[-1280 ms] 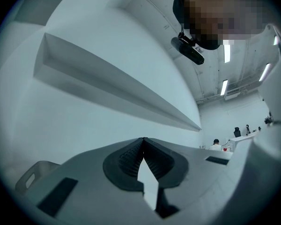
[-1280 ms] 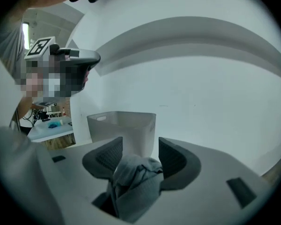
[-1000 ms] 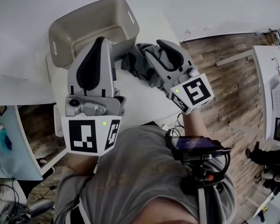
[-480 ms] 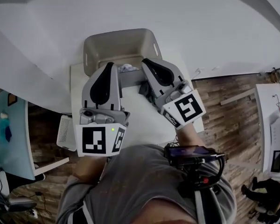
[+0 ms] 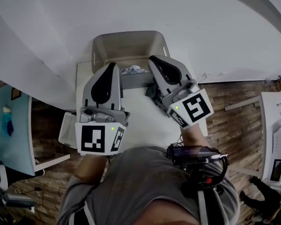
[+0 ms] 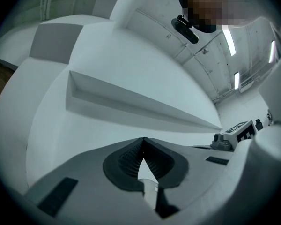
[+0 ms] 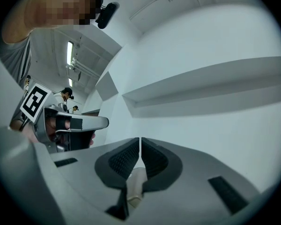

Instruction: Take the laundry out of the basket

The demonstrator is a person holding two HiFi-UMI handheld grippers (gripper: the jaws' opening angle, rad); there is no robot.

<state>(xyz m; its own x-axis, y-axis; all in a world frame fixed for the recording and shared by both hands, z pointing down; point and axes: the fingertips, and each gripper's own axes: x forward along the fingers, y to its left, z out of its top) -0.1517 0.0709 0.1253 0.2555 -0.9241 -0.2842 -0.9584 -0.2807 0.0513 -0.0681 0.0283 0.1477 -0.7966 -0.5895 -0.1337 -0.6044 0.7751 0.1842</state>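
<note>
Jaws clenched empty, left hand-held gripper (image 6: 143, 141) beside right hand-held gripper (image 7: 140, 141), nearly level.

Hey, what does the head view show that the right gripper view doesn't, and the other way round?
Only the head view: the basket, a pale cloth at its near rim, the white table, the wood floor. Only the right gripper view: the right gripper seen along its jaws, shut with nothing between them, plus a wall ledge and ceiling lights. Both: the left gripper with its marker cube, and the white wall.
</note>
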